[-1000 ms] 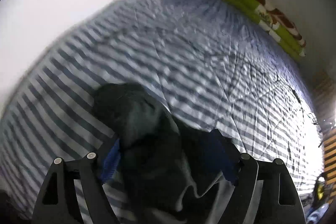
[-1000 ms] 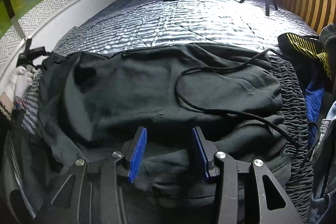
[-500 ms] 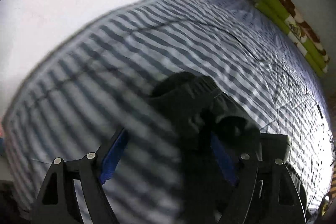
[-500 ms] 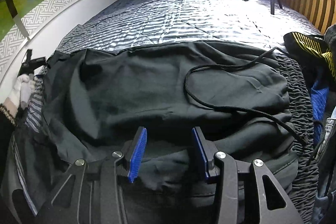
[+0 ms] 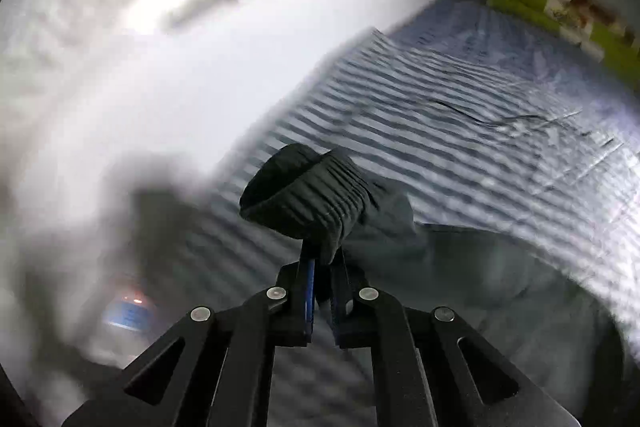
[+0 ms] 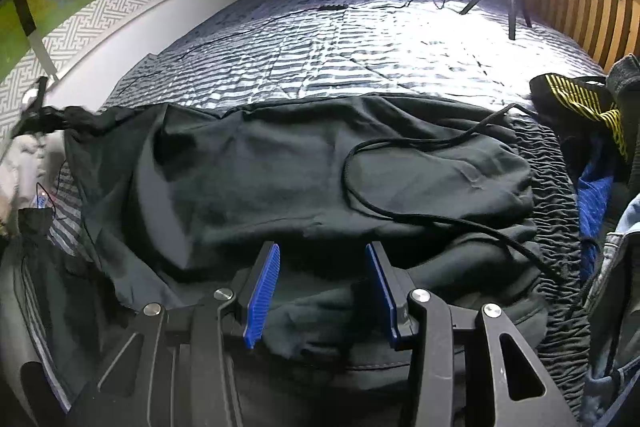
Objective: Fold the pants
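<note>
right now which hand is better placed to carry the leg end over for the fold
Left: its tongs are closing on the ribbed cuff. The right tongs sit open over the pants, gripping nothing.

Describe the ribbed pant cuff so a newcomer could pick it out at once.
On the striped bedspread lie dark pants. At the far leg end, by the white wall, the left gripper is closing on the cuff. Alone among the smooth fabric, it is a gathered, ribbed ring.

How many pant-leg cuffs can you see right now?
1: an elastic cuff pinched in the closing left gripper, lifted over the striped bedspread. The other cuff may be hidden among the dark pants.
</note>
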A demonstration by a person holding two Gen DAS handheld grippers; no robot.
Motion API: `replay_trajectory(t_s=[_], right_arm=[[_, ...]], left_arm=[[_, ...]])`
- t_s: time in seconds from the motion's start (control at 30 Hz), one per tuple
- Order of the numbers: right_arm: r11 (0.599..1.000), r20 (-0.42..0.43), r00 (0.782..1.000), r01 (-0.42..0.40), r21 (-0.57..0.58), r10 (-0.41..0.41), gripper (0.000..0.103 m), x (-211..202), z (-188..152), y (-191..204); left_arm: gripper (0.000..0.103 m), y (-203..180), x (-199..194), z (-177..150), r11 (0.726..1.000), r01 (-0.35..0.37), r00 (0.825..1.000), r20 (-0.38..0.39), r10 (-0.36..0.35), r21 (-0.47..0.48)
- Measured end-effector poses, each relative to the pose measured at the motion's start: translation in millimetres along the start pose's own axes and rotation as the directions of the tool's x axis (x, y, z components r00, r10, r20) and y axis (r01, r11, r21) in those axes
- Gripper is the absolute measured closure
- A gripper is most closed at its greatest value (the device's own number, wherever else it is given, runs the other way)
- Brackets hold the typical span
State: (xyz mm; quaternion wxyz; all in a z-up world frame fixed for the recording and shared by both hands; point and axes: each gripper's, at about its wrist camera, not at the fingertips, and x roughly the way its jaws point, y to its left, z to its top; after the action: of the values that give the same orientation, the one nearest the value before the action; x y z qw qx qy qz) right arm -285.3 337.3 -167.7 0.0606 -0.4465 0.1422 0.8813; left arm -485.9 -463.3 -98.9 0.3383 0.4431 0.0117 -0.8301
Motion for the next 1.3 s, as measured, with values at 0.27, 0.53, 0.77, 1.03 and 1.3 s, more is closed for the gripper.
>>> replay_trajectory(t_s=[0.27,0.53,0.77,1.03,1.3], right_arm=[[0.999,0.007,1.0,-0.017,-0.04,0.018,0.062,-6,-3,13],[0.999,-0.011,1.0,-0.019,-0.033,0.019,0.062,-1,-6,12],[0.999,-0.024,1.0,-0.013,-0.045,0.012,0.062,5,-9,16],[0.999,-0.025,1.0,-0.012,-0.04,0.011,0.062,5,-9,13],[0.999,-0.02,1.0,-0.007,-0.036,0.006,0.062,3,-9,13]], left_arm=[[0.012,49,24,-16,0.996,0.018,0.994,-0.106,-0.027,-0.09],[0.015,75,78,-52,0.969,0.08,0.961,-0.24,-0.137,-0.234],[0.076,43,118,-56,0.937,0.14,0.94,-0.256,-0.227,-0.319],[0.022,63,99,-53,0.911,0.168,0.955,-0.167,-0.245,-0.377],[0.101,46,103,-61,0.949,0.129,0.96,-0.205,-0.192,-0.287]])
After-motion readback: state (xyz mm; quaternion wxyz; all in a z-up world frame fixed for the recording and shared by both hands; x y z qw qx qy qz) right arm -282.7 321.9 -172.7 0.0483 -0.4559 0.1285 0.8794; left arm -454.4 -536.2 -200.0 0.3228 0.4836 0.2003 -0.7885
